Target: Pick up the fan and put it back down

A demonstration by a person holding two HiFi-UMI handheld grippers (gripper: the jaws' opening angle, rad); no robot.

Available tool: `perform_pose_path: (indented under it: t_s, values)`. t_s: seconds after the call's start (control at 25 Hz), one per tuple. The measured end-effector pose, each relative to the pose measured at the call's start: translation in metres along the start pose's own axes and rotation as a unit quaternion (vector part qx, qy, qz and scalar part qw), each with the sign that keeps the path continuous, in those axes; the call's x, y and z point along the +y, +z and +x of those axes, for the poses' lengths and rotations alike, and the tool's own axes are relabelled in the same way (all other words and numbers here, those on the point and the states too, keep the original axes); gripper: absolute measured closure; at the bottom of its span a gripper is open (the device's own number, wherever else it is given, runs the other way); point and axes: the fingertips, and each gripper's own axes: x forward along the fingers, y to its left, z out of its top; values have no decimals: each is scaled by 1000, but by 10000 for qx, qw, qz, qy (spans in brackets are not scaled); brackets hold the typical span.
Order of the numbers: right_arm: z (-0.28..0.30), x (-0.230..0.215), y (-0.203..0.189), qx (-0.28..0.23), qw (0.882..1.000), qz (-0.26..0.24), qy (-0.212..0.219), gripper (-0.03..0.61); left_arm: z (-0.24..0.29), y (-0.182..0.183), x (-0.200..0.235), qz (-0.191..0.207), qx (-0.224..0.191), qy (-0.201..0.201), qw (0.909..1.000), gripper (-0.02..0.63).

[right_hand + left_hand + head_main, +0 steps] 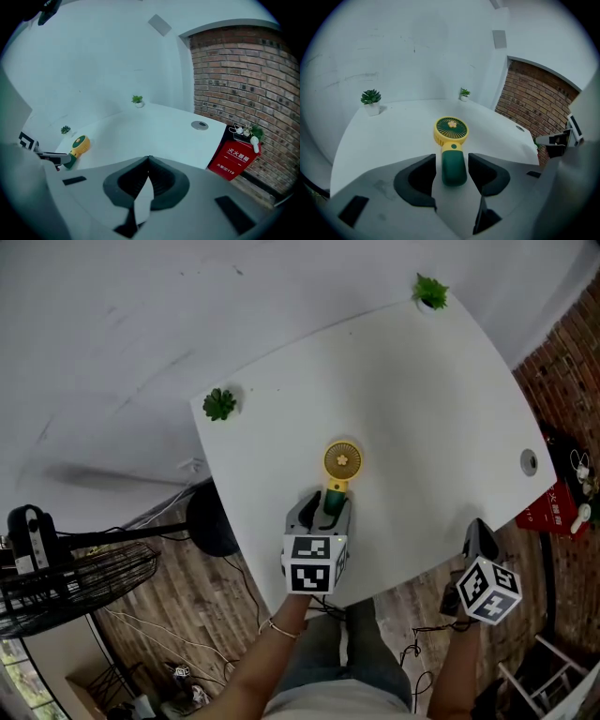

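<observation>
Saw a black pedestal fan [66, 568] at the lower left of the head view, off the white table [422, 409]. Found a small potted plant [219, 404] at the table's left corner. Found the left gripper [323, 507] at lower centre, jaws parted either side of the yellow handheld fan [339, 470]'s green handle, a thin gap each side, the fan lying flat near frame centre. Noted a second potted plant [430, 292] at upper right. Found the right gripper [478, 529] at lower right, beyond the table edge, jaws pressed together on nothing. Spotted a red box [548, 507] at the right edge.
</observation>
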Motion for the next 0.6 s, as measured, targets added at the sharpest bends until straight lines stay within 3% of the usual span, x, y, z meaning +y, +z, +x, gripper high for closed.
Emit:
perform_pose_path:
  t_s: [0.6]
  values:
    - [7,-6,-8,56,9999,125,-81,578,17,-3,-2,210,267,-53,9994,406]
